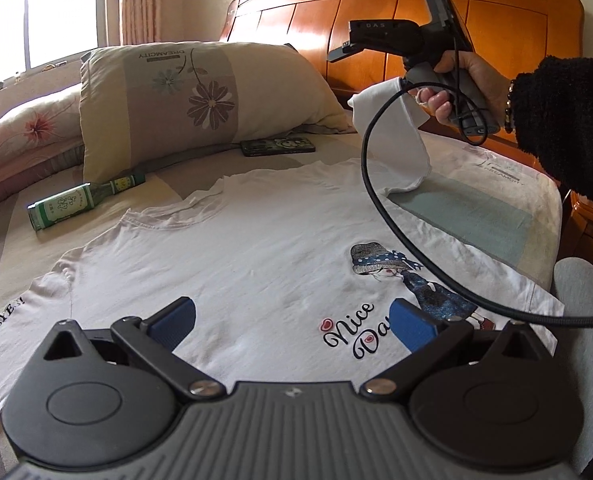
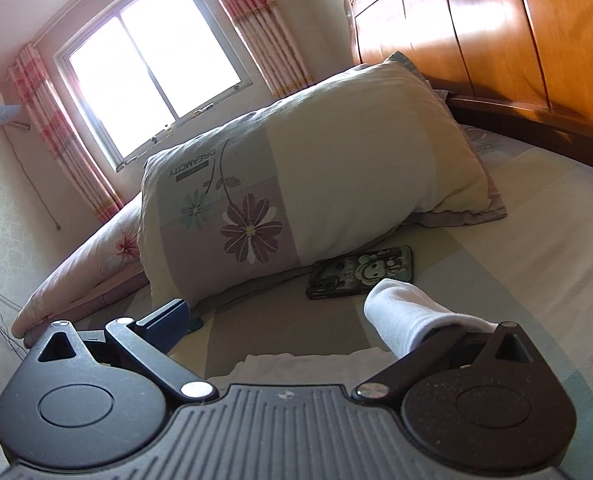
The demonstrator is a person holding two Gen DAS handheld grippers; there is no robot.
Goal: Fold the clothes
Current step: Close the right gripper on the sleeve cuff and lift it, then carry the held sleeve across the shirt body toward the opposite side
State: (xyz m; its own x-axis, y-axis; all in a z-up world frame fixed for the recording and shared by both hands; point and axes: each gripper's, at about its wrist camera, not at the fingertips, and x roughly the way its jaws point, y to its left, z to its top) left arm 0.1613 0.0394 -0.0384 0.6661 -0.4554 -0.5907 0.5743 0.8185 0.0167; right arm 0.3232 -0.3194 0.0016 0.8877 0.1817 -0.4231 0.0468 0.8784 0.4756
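Note:
A white T-shirt [image 1: 236, 256] with a girl print and "Nice Day" lies face up on the bed. My left gripper [image 1: 292, 322] is open, its blue pads [image 1: 410, 328] hovering just above the shirt's lower part. My right gripper [image 2: 296, 320] is open in its own view. The shirt's right sleeve [image 2: 408, 316] is draped over its right finger. In the left wrist view that sleeve [image 1: 392, 136] hangs lifted under the hand-held right gripper [image 1: 340, 54] near the headboard.
A flowered pillow [image 1: 200, 100] lies at the head of the bed. A phone [image 1: 278, 146] lies next to it and a green bottle [image 1: 84, 200] lies on its side at left. The wooden headboard [image 1: 376, 12] is behind. The right gripper's black cable [image 1: 376, 200] loops over the shirt.

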